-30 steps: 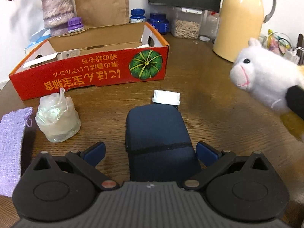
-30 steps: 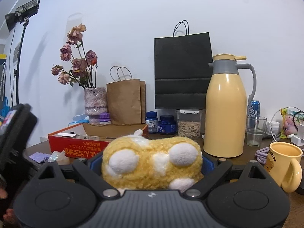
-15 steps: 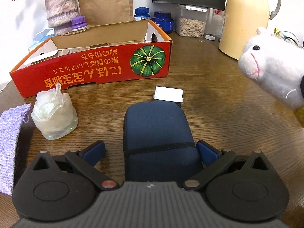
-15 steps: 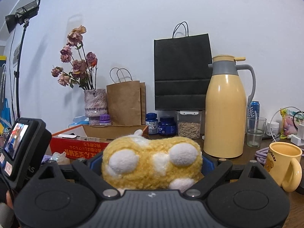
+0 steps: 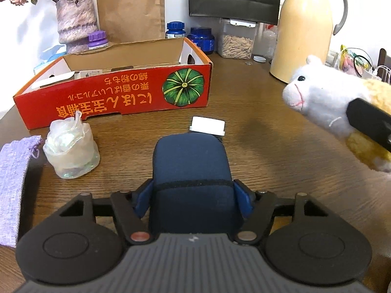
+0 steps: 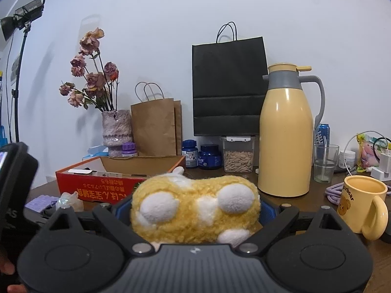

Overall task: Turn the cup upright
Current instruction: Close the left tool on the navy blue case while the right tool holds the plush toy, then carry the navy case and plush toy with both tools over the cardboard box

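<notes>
A navy-sleeved cup [image 5: 190, 156] with a white cap [image 5: 207, 125] lies on its side on the brown table [image 5: 256, 127], cap end pointing away from me. My left gripper [image 5: 193, 196] is shut on the cup's near end, blue pads pressed against both sides. In the right wrist view my right gripper [image 6: 193, 208] is shut on a yellow and white plush toy [image 6: 195, 195], held above the table. The same plush toy [image 5: 325, 100] shows at the right of the left wrist view. A yellow mug [image 6: 361, 202] stands upright at the right.
A red cardboard box [image 5: 110, 92] lies behind the cup, a knotted plastic bag [image 5: 70, 151] and purple cloth [image 5: 12, 171] to its left. A yellow thermos [image 6: 286, 136], glass [image 6: 325, 163], jars, paper bags and a vase line the back.
My left gripper's fingers have closed from wide open onto the sides of the navy cup. The right gripper and its plush toy have stayed put.
</notes>
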A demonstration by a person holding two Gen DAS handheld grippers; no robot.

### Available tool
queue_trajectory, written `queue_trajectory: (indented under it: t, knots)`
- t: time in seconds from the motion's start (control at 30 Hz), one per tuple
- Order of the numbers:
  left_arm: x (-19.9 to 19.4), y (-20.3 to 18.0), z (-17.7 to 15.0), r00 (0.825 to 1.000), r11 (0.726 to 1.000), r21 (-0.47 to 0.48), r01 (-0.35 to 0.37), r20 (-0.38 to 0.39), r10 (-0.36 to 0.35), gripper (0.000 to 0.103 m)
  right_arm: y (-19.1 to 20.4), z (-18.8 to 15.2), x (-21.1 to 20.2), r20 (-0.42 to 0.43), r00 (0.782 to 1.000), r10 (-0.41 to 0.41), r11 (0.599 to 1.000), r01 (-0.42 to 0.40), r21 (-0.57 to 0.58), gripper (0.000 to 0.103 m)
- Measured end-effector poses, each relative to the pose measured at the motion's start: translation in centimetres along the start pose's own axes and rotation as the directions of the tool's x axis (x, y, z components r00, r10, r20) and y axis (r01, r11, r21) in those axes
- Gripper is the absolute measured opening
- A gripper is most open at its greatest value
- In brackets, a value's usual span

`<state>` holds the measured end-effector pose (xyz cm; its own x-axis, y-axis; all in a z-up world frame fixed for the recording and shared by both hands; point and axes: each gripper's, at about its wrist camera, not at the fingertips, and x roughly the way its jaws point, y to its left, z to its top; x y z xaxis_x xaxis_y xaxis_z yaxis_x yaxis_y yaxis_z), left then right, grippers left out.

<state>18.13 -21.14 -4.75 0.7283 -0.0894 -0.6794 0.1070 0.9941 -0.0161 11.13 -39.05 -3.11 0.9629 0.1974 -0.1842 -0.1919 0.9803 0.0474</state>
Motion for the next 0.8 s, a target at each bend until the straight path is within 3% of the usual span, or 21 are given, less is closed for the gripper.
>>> queue_trajectory:
  t: [0.8]
  knots:
    - [-5.0, 5.8, -0.1, 0.992, 0.994, -0.074, 0.085, 0.104, -0.077, 0.064, 3.9, -1.0, -0.2, 0.038, 0.994, -0.101, 0.995, 0.101, -0.012, 0.095]
